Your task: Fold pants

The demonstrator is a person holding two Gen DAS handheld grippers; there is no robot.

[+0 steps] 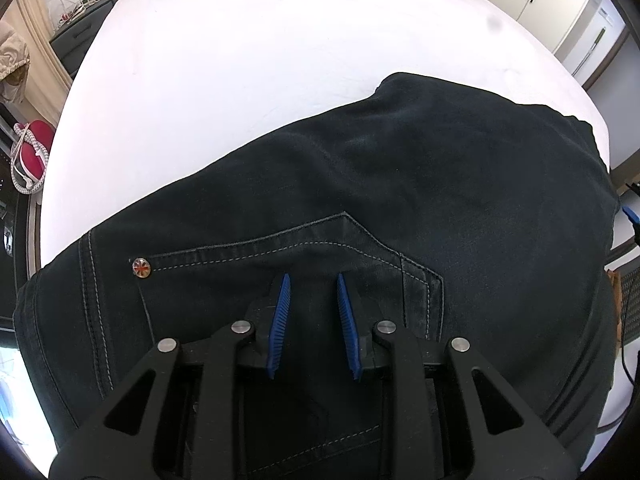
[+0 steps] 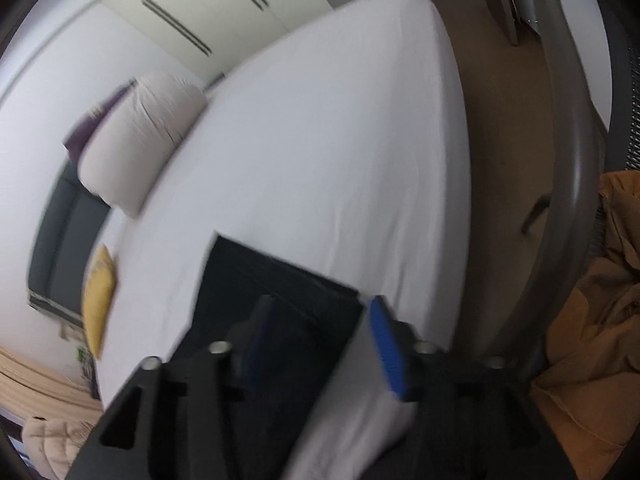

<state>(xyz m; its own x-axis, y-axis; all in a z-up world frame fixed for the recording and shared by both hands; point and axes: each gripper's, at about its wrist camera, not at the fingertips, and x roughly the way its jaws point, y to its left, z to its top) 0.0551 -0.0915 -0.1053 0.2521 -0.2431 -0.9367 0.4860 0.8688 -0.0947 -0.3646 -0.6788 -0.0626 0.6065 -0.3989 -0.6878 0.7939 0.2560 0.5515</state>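
Note:
Dark denim pants (image 1: 400,184) lie folded on the white bed (image 1: 240,60), back pocket and a round stud (image 1: 141,268) facing up. My left gripper (image 1: 312,278) points steeply down onto the pocket. Its blue pads (image 1: 282,312) stand a narrow gap apart with dark denim showing between them; whether they pinch the cloth cannot be made out. The right wrist view is blurred. My right gripper (image 2: 320,304) hangs over a squared corner of the pants (image 2: 280,280) near the bed's edge. Its jaws are wide apart and its blue pad (image 2: 388,352) is off the cloth.
A pale pillow (image 2: 140,140) and a yellow cushion (image 2: 100,300) lie at the bed's far end. A grey chair (image 2: 576,160) with an orange-brown cloth (image 2: 592,320) stands beside the bed's right edge. Wardrobe doors (image 2: 192,12) line the far wall. A red object (image 1: 34,148) sits left of the bed.

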